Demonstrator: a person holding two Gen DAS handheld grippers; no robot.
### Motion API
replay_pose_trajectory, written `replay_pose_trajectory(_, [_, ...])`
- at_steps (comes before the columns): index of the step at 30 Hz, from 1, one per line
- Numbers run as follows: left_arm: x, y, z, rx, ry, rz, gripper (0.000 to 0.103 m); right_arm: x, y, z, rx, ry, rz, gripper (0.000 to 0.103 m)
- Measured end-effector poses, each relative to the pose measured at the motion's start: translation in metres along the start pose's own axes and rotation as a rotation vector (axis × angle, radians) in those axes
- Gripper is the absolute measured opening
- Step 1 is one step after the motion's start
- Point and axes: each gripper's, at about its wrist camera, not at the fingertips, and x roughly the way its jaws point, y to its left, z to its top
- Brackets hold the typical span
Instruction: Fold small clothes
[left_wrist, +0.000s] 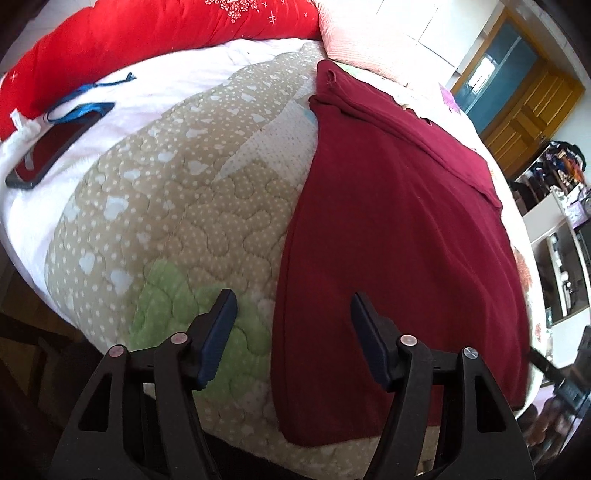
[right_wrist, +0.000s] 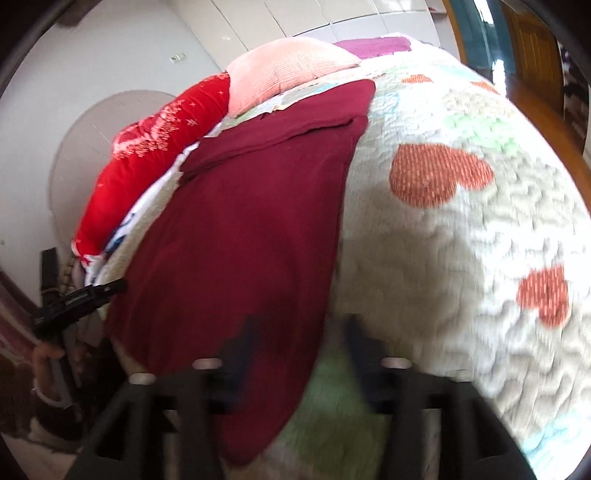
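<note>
A dark red garment (left_wrist: 388, 240) lies flat on the quilted bed cover (left_wrist: 177, 206), folded into a long strip with a folded band at its far end. It also shows in the right wrist view (right_wrist: 251, 236). My left gripper (left_wrist: 293, 325) is open and empty, hovering above the garment's near left edge. My right gripper (right_wrist: 299, 350) is open and empty, blurred, above the garment's near right edge. The left gripper (right_wrist: 79, 299) also shows at the left of the right wrist view, held by a hand.
A phone (left_wrist: 51, 147) with a blue lanyard (left_wrist: 85, 107) lies on the white sheet at far left. A red blanket (left_wrist: 147, 33) and pink pillow (right_wrist: 280, 74) lie at the bed's head. The quilt (right_wrist: 461, 236) with orange hearts spreads right. Furniture (left_wrist: 554, 236) stands beyond the bed's right edge.
</note>
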Motion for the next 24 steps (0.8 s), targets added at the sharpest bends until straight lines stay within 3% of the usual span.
replay_pose_trajectory(8, [-0.003,-0.007,-0.013,0.043,-0.008,0.046,0.065,-0.004,0.000,-0.022,0.004,0.036,0.084,0.054])
replay_pose_trajectory(24, [-0.005,-0.008,-0.017,0.034,0.025,0.052,0.065,0.008,0.009,-0.022,-0.015,0.065,0.154,0.057])
